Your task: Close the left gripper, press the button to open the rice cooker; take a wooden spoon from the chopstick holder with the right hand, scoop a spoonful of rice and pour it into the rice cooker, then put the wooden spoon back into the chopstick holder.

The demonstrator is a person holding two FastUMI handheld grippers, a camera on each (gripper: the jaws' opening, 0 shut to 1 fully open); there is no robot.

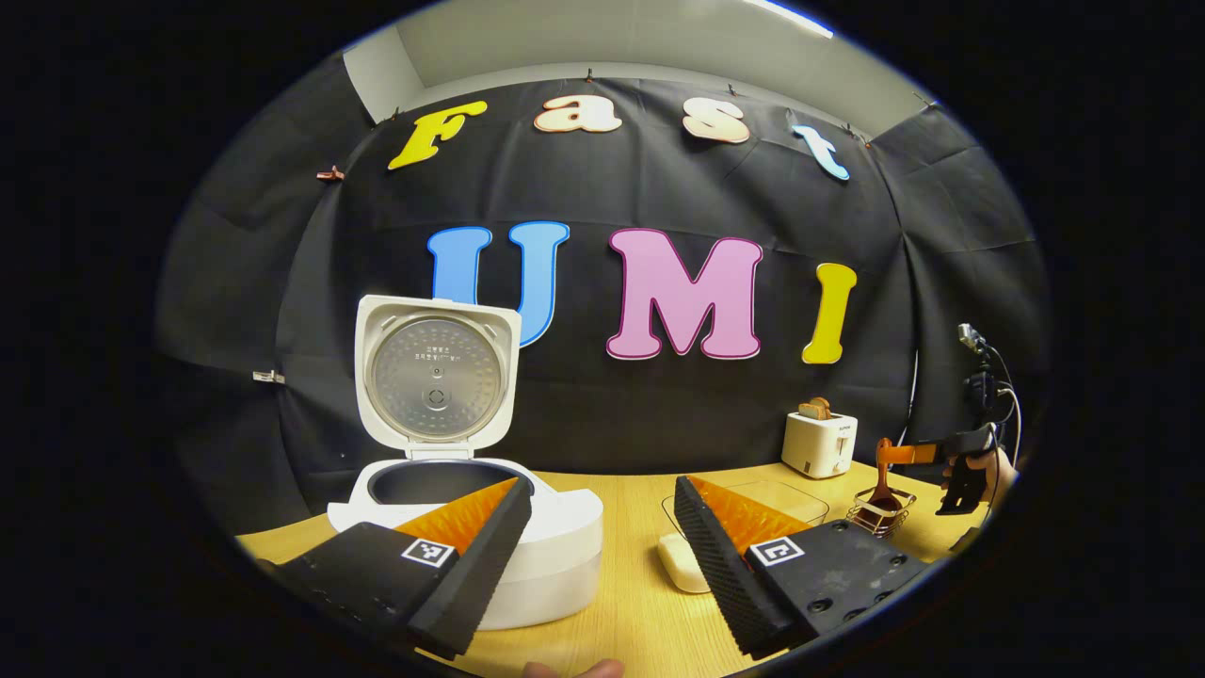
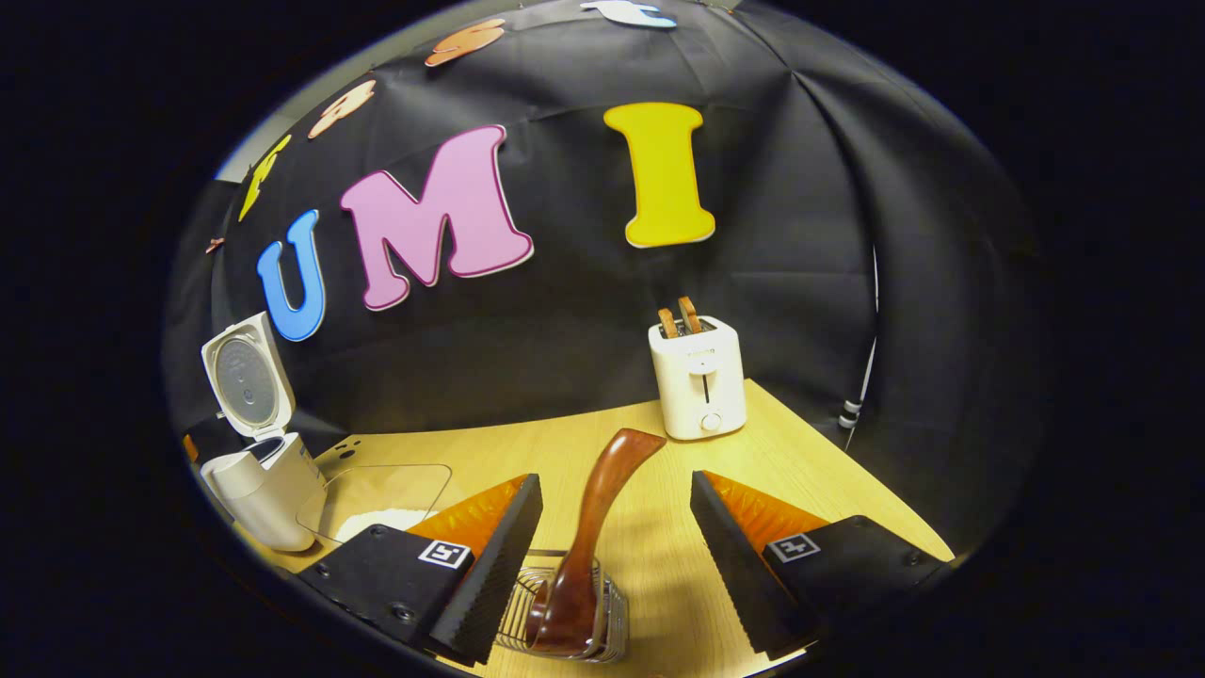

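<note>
Fingers of the right gripper (image 2: 612,556) are standing spread, holding nothing, with the dark brown wooden spoon (image 2: 588,551) between them but untouched. It is standing in the wire chopstick holder (image 2: 565,626). The spoon is looking light, stiff and glossy, maybe slippery; taking the handle near its middle seems best. The left gripper (image 1: 598,546) is hanging released near the open white rice cooker (image 1: 475,527) on the pale wooden table (image 2: 753,443).

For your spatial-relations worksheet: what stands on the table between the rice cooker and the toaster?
In the right gripper view, a clear container holding white rice sits beside the rice cooker; from there to the toaster the table is bare wood.
</note>
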